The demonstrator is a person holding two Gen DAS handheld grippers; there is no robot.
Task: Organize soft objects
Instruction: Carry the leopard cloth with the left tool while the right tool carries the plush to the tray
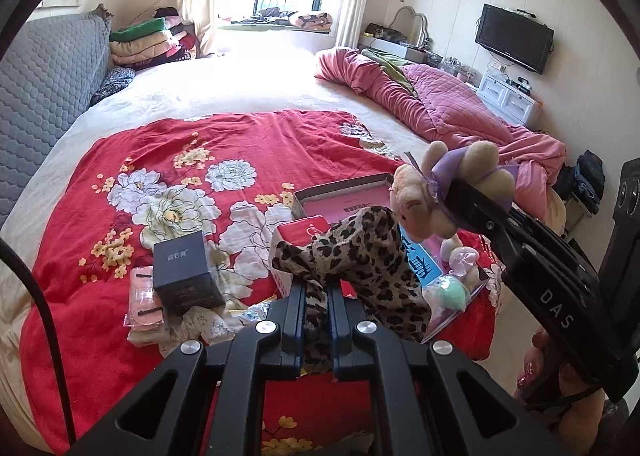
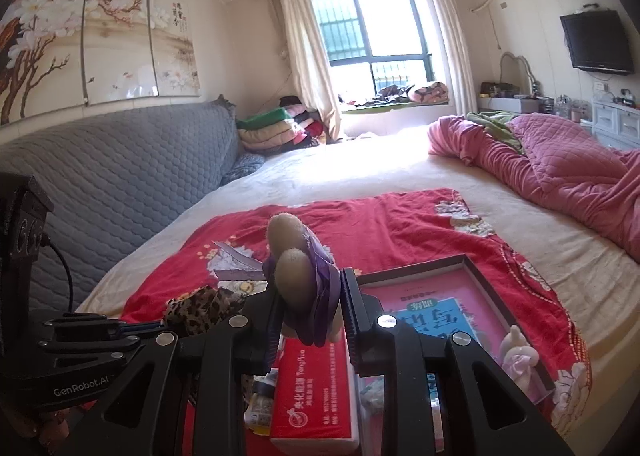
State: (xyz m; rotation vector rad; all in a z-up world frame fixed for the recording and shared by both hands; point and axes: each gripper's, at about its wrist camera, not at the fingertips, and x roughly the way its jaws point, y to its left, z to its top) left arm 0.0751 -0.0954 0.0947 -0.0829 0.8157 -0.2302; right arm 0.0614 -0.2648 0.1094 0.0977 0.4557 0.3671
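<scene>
Aloft, left gripper clamps leopard scarf; right gripper clamps plush toy.

Wide bed – red floral blanket, rumpled pink quilt, folded bedding stack

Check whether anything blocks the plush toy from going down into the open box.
Partly: the box already holds a blue book and a small white plush. The plush toy hangs clamped in the right gripper.

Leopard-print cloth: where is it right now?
Clamped in the left gripper, the leopard-print cloth hangs above the red tissue pack, left of the plush toy.
</scene>
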